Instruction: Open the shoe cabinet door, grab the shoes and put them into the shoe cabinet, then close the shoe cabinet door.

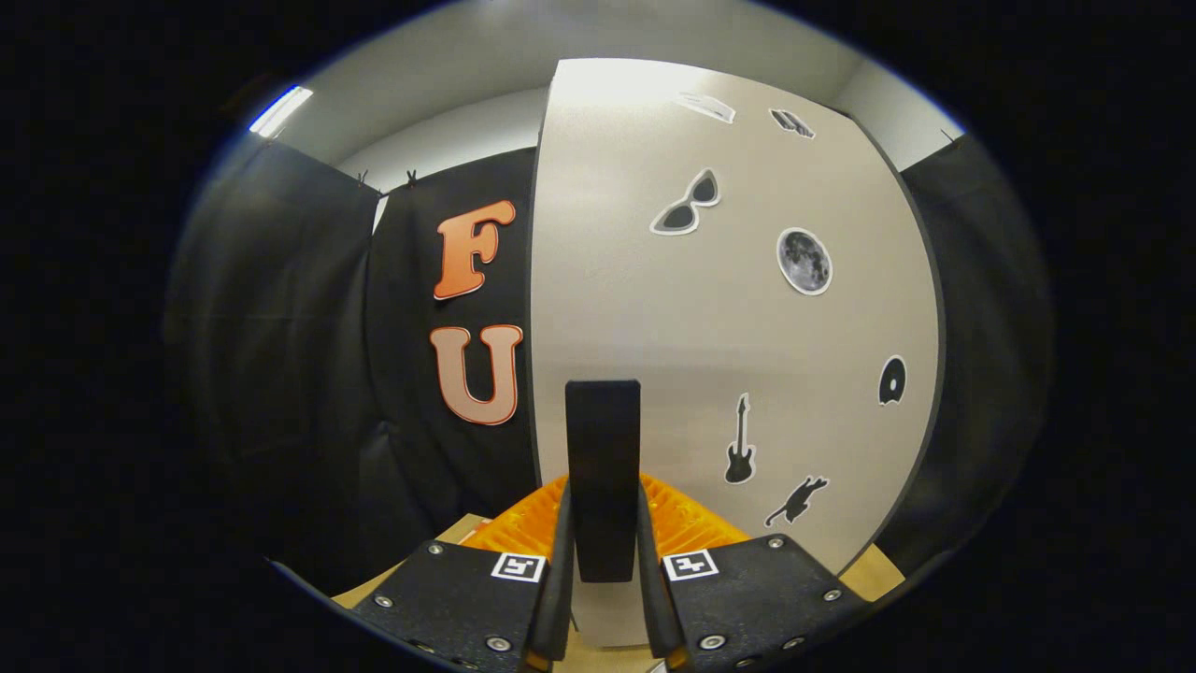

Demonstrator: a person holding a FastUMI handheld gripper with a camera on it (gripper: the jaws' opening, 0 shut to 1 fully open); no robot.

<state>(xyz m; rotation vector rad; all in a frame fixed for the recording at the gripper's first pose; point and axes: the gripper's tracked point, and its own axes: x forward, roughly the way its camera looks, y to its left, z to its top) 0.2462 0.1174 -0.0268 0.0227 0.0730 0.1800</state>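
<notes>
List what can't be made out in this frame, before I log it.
- Cabinet inside: hidden behind the door in the gripper view.
- Shoes: cannot be placed from here; the door and gripper fill the foreground.
- Handle: its lower end sits between the fingers, which press both sides; the mounting is hidden.
- Top stickers: too small to identify.

Smooth matt pale laminate cabinet door (pixel 710 336) with flat printed stickers (pixel 804 261), matt dark handle (pixel 604 467) clamped between the fingers (pixel 563 551), soft black cloth booth wall (pixel 280 355), ridged plastic fingers
</notes>
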